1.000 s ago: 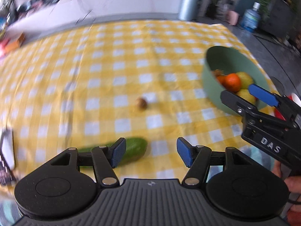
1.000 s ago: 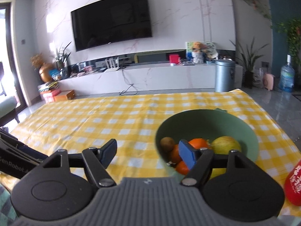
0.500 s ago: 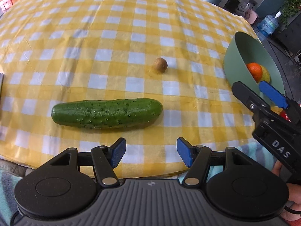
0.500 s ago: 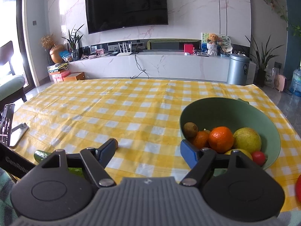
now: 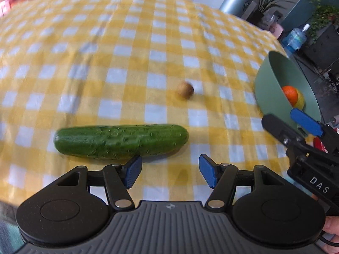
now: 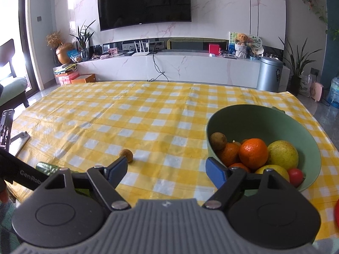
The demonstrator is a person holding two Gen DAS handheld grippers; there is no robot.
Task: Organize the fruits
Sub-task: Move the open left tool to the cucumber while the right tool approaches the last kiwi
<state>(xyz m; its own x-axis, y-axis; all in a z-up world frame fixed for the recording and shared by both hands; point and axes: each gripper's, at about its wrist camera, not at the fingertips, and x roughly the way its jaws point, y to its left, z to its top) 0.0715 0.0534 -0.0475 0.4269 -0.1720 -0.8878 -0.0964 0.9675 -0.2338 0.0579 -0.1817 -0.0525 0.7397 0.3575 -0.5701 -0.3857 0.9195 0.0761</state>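
A green cucumber [image 5: 120,141] lies crosswise on the yellow checked tablecloth [image 5: 127,53], just beyond my left gripper [image 5: 168,174], which is open and empty. A small brown fruit [image 5: 185,89] sits farther out. The green bowl [image 5: 273,80] at the right holds oranges and yellow fruit. My right gripper [image 5: 290,124] reaches in from the right beside the bowl. In the right wrist view, my right gripper [image 6: 166,174] has its jaws opening with nothing between them; the small brown fruit [image 6: 126,155] lies just past its left finger, and the bowl [image 6: 254,116] of fruit is at the right.
A phone on a white stand [image 6: 8,131] is at the table's left edge. A red packet [image 6: 336,213] shows at the right edge. Beyond the table are a white TV console [image 6: 169,67], a grey bin [image 6: 269,73] and a water bottle [image 5: 295,39].
The left wrist camera dropped and tilted down, so the cucumber now lies fully in view just ahead of the fingers. The right gripper's jaws have widened and the small brown fruit came into its view.
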